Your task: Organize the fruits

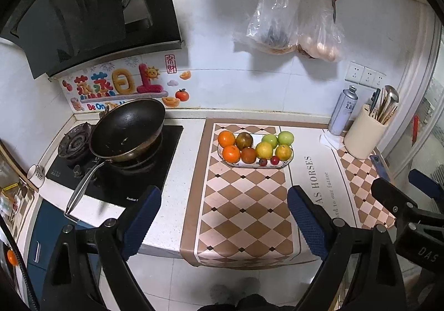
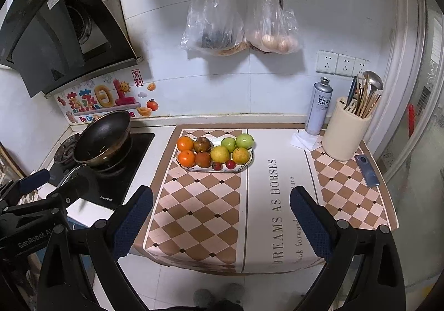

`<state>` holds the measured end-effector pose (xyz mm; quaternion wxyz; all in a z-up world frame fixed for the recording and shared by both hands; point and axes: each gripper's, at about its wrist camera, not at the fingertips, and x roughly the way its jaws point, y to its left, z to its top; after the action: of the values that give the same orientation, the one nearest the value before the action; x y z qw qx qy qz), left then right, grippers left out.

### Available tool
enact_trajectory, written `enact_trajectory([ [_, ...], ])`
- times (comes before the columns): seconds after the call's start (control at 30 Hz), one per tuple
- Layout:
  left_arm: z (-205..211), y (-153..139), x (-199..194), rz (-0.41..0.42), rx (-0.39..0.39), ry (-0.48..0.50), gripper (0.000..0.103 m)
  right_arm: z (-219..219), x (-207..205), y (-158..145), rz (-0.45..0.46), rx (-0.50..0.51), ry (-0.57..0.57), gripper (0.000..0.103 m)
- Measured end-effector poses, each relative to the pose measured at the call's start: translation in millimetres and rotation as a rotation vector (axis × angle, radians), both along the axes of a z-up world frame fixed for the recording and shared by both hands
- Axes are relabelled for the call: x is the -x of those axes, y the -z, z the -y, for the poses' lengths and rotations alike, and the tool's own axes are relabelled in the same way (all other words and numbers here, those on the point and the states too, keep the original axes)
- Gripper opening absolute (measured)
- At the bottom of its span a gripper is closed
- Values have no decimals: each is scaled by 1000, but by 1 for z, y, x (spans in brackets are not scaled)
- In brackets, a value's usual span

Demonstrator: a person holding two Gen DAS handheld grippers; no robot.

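Open fingers [image 1: 141,216] — fruits [image 1: 255,148] well beyond

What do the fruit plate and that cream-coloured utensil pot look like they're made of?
The fruit plate looks like glazed ceramic: a white, glossy rim with a faint pattern. The utensil pot is smooth, matte and cream; plastic or ceramic, the look leaves it open.

wall: white tiles [image 2: 319,19], sockets [image 2: 344,64] set at right | upper left: black range hood [image 2: 55,33] mounted | worktop: white counter [image 1: 177,172] covered by checkered mat [image 2: 199,205] | floor: pale tiles [image 2: 177,291] seen at bottom
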<state>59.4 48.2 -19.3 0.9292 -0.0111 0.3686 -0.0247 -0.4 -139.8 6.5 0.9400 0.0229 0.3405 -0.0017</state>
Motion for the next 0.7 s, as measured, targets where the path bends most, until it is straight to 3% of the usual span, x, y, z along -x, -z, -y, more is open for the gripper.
enact_trajectory([
  [0.27,4,6,-20,-18,0,-23,93,9,-29,5,-6,-5,12,101],
  [0.7,3,47,-98,-110,-36,-70,93,17,-119,42,-77,19,52,101],
])
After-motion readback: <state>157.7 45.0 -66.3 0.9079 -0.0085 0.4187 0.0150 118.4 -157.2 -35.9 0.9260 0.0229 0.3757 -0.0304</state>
